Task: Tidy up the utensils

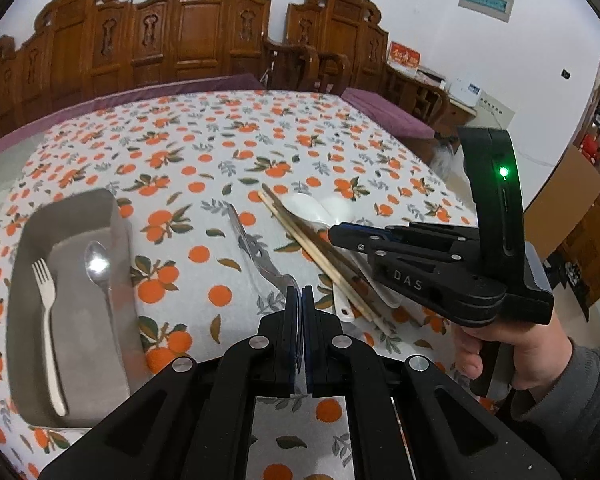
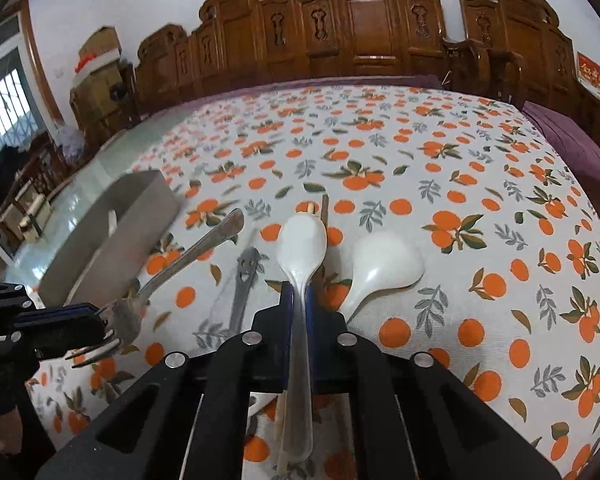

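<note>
Right gripper point(image 2: 299, 300) clamping white spoon point(image 2: 302, 240), seemingly lifted

We see wide bare tabletop point(image 2: 480, 152) beyond and to the right of the utensils, open to pass. On the left the grey tray point(image 1: 116, 240) stands with raised walls, a fork point(image 1: 48, 320) and spoon point(image 1: 100, 276) lying inside. Between tray and chopsticks point(image 1: 320, 256) a narrow strip is crossed by a lifted metal fork point(image 2: 188, 256). The two tools crowd the near edge.
</note>
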The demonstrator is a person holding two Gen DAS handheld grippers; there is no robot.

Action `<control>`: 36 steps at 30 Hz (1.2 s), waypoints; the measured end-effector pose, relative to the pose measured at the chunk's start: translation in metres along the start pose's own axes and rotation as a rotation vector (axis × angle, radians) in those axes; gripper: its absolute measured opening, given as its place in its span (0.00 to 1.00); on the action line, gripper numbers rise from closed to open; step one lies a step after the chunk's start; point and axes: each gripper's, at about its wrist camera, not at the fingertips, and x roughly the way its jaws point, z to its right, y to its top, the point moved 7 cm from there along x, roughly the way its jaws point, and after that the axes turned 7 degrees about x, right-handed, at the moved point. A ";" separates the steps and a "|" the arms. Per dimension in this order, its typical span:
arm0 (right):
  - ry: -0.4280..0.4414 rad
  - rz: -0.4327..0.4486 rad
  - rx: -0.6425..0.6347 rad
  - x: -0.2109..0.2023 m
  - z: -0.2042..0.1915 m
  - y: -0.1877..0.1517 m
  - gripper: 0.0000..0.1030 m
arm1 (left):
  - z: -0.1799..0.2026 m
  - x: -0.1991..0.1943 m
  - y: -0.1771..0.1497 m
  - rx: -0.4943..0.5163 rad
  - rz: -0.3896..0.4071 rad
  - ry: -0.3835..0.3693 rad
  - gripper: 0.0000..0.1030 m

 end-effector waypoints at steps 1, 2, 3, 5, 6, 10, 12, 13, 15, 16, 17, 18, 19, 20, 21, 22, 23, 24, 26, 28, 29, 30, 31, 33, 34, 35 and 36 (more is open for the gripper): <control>0.003 0.006 0.002 -0.002 -0.001 0.001 0.08 | 0.000 -0.003 0.001 0.001 0.005 0.001 0.01; 0.006 0.012 0.003 -0.004 -0.002 0.001 0.08 | 0.000 -0.007 0.002 0.003 0.013 0.002 0.01; 0.010 0.018 0.003 -0.006 -0.003 0.001 0.08 | -0.001 -0.011 0.003 0.002 0.020 0.003 0.02; 0.017 0.021 0.000 -0.010 -0.007 0.000 0.08 | -0.002 -0.018 0.005 0.001 0.031 0.007 0.01; 0.019 0.022 -0.003 -0.010 -0.009 -0.001 0.08 | -0.003 -0.022 0.005 0.002 0.037 0.011 0.02; 0.030 0.022 -0.024 -0.014 -0.019 -0.004 0.08 | -0.011 -0.037 0.008 -0.003 0.057 0.037 0.02; 0.034 0.020 -0.032 -0.015 -0.023 -0.007 0.08 | -0.015 -0.043 0.009 -0.004 0.064 0.050 0.02; 0.034 0.018 -0.035 -0.015 -0.025 -0.008 0.08 | -0.017 -0.046 0.008 -0.005 0.066 0.056 0.02; 0.034 0.014 -0.044 -0.016 -0.028 -0.011 0.08 | -0.024 -0.052 0.008 -0.011 0.068 0.073 0.02; 0.035 0.011 -0.049 -0.016 -0.029 -0.013 0.08 | -0.028 -0.054 0.007 -0.014 0.068 0.080 0.02; 0.036 0.009 -0.052 -0.016 -0.030 -0.014 0.08 | -0.033 -0.058 0.007 -0.018 0.070 0.089 0.02; 0.037 0.008 -0.054 -0.016 -0.031 -0.015 0.08 | -0.036 -0.060 0.007 -0.022 0.073 0.096 0.02; 0.039 0.007 -0.056 -0.016 -0.031 -0.015 0.08 | -0.040 -0.064 0.007 -0.026 0.077 0.103 0.02; 0.040 0.005 -0.057 -0.017 -0.032 -0.016 0.08 | -0.046 -0.067 0.008 -0.031 0.080 0.113 0.02; 0.041 0.005 -0.058 -0.017 -0.033 -0.017 0.08 | -0.050 -0.069 0.008 -0.034 0.082 0.122 0.01; 0.043 0.005 -0.060 -0.017 -0.034 -0.017 0.08 | -0.054 -0.071 0.008 -0.038 0.085 0.130 0.01; 0.045 0.005 -0.062 -0.017 -0.036 -0.017 0.08 | -0.058 -0.074 0.008 -0.043 0.087 0.137 0.01; 0.046 0.006 -0.065 -0.018 -0.037 -0.017 0.08 | -0.061 -0.076 0.008 -0.047 0.088 0.139 0.02; 0.048 0.005 -0.069 -0.018 -0.039 -0.018 0.08 | -0.067 -0.079 0.008 -0.068 0.093 0.114 0.02; 0.049 0.002 -0.074 -0.017 -0.041 -0.019 0.08 | -0.068 -0.081 0.007 -0.080 0.095 0.093 0.01; 0.049 0.000 -0.075 -0.017 -0.041 -0.020 0.08 | -0.068 -0.083 0.007 -0.085 0.099 0.089 0.01; 0.049 -0.002 -0.076 -0.016 -0.042 -0.020 0.08 | -0.067 -0.084 0.007 -0.083 0.100 0.087 0.01; 0.049 -0.001 -0.076 -0.016 -0.042 -0.020 0.08 | -0.065 -0.088 0.008 -0.079 0.113 0.076 0.01; 0.049 0.000 -0.076 -0.016 -0.042 -0.020 0.08 | -0.063 -0.093 0.012 -0.080 0.131 0.055 0.01; 0.049 0.000 -0.076 -0.016 -0.042 -0.020 0.08 | -0.061 -0.097 0.014 -0.079 0.140 0.051 0.01; 0.048 -0.001 -0.077 -0.016 -0.042 -0.020 0.08 | -0.061 -0.102 0.016 -0.076 0.151 0.055 0.01; 0.048 -0.001 -0.077 -0.016 -0.042 -0.020 0.08 | -0.061 -0.105 0.017 -0.073 0.158 0.059 0.01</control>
